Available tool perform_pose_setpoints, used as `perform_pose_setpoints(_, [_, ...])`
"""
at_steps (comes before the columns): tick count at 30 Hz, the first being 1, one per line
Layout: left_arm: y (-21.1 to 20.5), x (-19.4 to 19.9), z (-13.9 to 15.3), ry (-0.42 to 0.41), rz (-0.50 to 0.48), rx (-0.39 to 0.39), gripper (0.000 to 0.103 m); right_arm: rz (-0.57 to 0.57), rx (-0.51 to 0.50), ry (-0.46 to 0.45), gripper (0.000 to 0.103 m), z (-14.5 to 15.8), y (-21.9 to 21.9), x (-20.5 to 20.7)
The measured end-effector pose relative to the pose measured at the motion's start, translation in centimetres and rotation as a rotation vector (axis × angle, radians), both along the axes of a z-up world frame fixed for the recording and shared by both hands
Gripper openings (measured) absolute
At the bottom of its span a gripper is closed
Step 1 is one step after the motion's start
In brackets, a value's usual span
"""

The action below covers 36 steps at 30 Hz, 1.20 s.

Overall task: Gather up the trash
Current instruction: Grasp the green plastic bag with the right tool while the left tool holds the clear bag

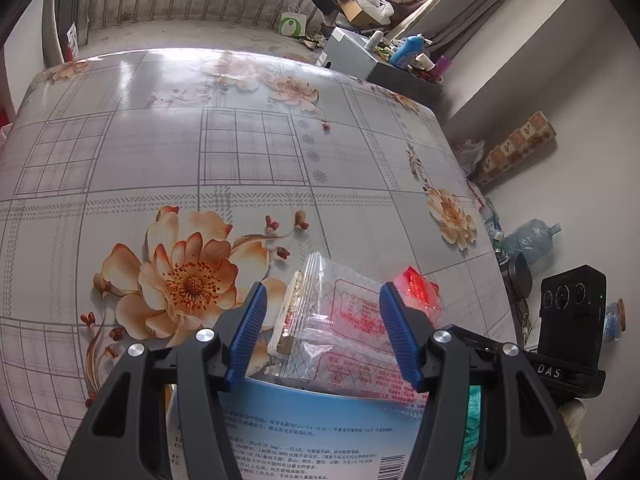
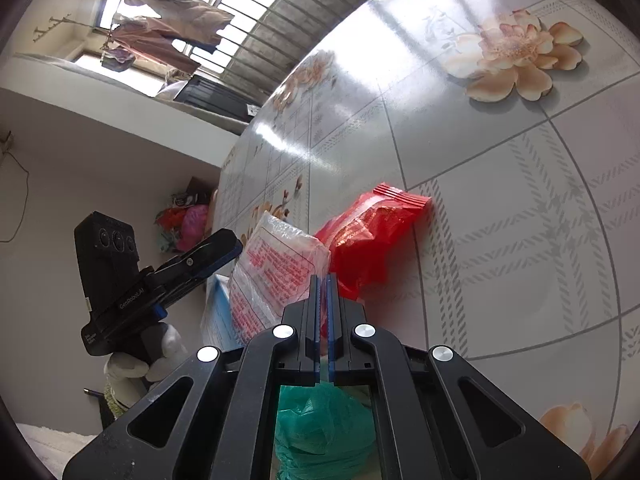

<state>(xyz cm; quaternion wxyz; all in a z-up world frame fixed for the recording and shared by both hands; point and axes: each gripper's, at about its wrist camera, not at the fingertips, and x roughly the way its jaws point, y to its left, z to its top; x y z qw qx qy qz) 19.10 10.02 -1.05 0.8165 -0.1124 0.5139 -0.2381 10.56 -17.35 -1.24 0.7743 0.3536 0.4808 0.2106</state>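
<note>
Right gripper (image 2: 323,280) pressed together, nothing between pads – green plastic bag (image 2: 324,428) beneath it. Left gripper (image 1: 322,304) spread, straddling clear printed bag (image 1: 348,320) atop blue-white box (image 1: 304,432). Beyond, red wrapper (image 2: 372,236) on floral tablecloth (image 1: 240,152) – touching clear bag.

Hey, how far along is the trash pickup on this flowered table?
Done: nothing visibly bagged yet. In hand: the right tool is shut, apparently on the green bag; the left tool is open over the clear packet. Left: that packet, the red wrapper and the blue-and-white box.
</note>
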Motion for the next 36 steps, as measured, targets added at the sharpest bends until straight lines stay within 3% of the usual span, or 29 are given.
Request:
perform_pose_setpoints(10, [-0.4, -0.4, -0.4, 0.044, -0.035, -0.031, 0.057, 0.004, -0.024, -0.014, 0.001, -0.3, -0.1, 0.2])
perform_pose_setpoints(18, [0.7, -1.1, 1.4, 0.026, -0.050, -0.177, 0.056, -0.001, -0.007, -0.045, 0.001, 0.4, -0.2, 0.0])
perform_pose_setpoints(20, [0.9, -1.5, 2.2, 0.002, -0.055, -0.195, 0.052, 0.003, -0.003, -0.059, 0.001, 0.8, 0.0, 0.0])
perform_pose_setpoints(26, [1.1, -3.3, 4.2, -0.115, -0.053, -0.098, 0.027, 0.020, -0.019, -0.117, 0.001, 2.1, 0.6, -0.2])
perform_pose_setpoints(32, [0.6, -4.9, 3.3, -0.168, -0.065, -0.011, 0.018, 0.030, -0.037, -0.121, 0.006, 2.1, 0.6, -0.8])
perform_pose_setpoints(35, [0.3, -5.9, 2.7, -0.178, -0.080, 0.016, 0.016, 0.026, -0.063, -0.113, 0.016, 2.2, 0.1, -1.4])
perform_pose_setpoints(36, [0.3, -6.1, 2.5, -0.177, -0.080, 0.019, 0.016, 0.021, -0.081, -0.109, 0.026, 2.2, -0.1, -1.7])
